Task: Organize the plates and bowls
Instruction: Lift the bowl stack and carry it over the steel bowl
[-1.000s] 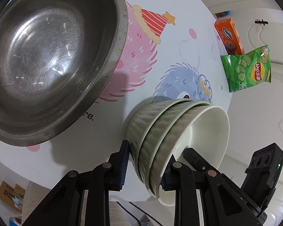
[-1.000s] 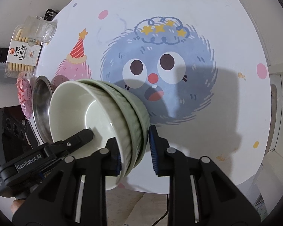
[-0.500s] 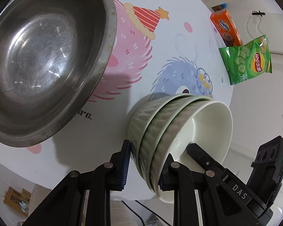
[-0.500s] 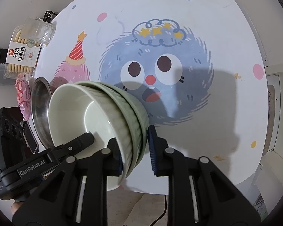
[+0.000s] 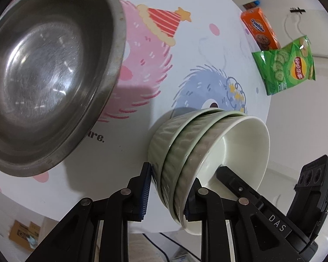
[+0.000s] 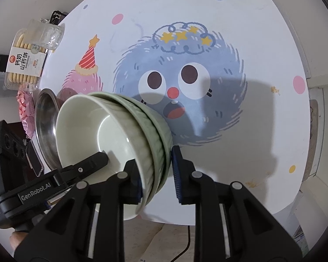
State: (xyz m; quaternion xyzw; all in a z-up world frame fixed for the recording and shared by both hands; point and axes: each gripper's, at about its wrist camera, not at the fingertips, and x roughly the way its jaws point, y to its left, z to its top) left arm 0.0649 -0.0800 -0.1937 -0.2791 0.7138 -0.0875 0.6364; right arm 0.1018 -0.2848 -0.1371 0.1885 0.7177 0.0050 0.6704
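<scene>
both grippers (image 5: 167,191) (image 6: 156,173) clamp tilted bowl stack (image 5: 199,152) from opposite sides.

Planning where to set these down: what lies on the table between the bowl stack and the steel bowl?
Nothing: in the left wrist view only bare printed tablecloth separates the bowl stack from the steel bowl.
</scene>
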